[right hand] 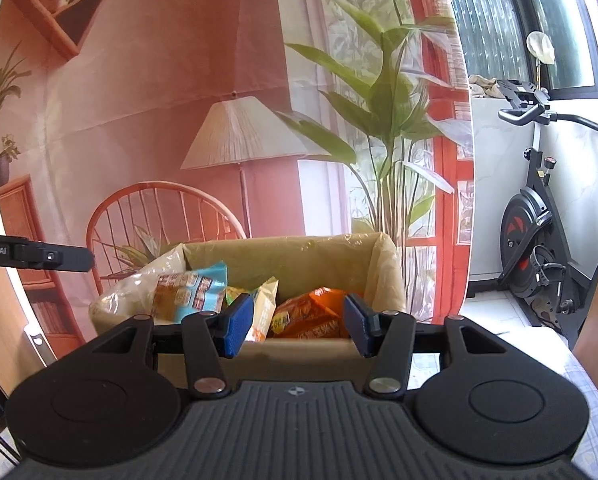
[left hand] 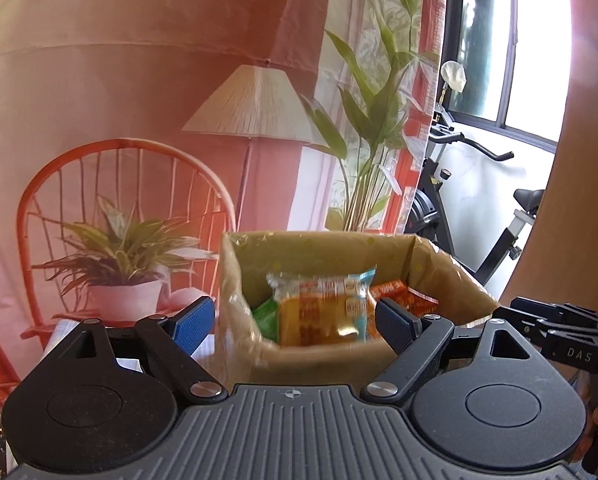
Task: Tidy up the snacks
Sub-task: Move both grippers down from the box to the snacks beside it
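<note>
An open brown cardboard box (right hand: 299, 354), lined with clear plastic film, stood on a surface largely hidden beneath it.

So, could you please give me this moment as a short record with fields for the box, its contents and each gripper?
container: cardboard box, open top, lined with clear plastic
contents: blue and orange snack pack, orange packet, cream packet, green packet
left gripper: open, holds nothing, in front of the box
right gripper: open, holds nothing, in front of the box
</note>
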Action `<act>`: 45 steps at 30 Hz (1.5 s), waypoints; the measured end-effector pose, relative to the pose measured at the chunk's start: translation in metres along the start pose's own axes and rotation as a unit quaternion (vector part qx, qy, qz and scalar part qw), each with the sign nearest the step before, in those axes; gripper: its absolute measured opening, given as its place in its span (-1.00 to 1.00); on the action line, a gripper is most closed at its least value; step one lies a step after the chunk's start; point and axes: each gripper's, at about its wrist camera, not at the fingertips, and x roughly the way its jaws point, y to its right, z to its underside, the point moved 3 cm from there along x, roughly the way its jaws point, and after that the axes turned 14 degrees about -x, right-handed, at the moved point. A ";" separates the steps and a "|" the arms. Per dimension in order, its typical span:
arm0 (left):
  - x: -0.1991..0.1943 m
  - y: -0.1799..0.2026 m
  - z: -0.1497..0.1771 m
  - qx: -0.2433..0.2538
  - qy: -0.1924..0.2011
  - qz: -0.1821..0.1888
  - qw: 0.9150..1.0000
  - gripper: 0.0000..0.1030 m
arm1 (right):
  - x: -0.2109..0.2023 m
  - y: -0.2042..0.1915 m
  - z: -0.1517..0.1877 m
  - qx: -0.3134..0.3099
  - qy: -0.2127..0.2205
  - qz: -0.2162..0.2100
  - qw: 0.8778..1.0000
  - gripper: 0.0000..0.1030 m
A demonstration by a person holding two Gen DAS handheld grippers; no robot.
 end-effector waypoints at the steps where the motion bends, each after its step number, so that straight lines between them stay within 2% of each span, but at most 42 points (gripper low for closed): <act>1: -0.004 -0.001 0.005 0.001 0.002 -0.001 1.000 0.73 | -0.003 -0.001 0.003 0.001 0.000 0.001 1.000 0.04; 9: -0.012 -0.019 0.055 -0.018 -0.015 -0.006 1.000 0.73 | -0.015 -0.011 0.048 0.007 -0.031 0.007 0.999 0.04; 19: -0.003 -0.044 0.116 -0.045 -0.050 -0.040 0.997 0.72 | -0.018 -0.024 0.128 0.012 -0.117 0.011 0.993 0.04; 21: -0.002 -0.047 0.124 -0.046 -0.054 -0.046 0.996 0.72 | -0.018 -0.025 0.142 0.013 -0.136 0.017 0.990 0.11; 25: -0.002 -0.051 0.137 -0.051 -0.059 -0.057 0.995 0.71 | -0.018 -0.028 0.170 0.015 -0.170 0.029 0.985 0.38; 27: -0.001 -0.051 0.141 -0.051 -0.062 -0.061 0.995 0.71 | -0.017 -0.031 0.181 0.015 -0.186 0.028 0.982 0.40; 40: -0.001 -0.058 0.165 -0.065 -0.085 -0.075 0.991 0.71 | -0.008 -0.055 0.207 -0.002 -0.228 0.021 0.973 0.47; 45: 0.001 -0.057 0.171 -0.068 -0.094 -0.076 0.990 0.71 | -0.006 -0.060 0.211 -0.021 -0.228 0.026 0.973 0.48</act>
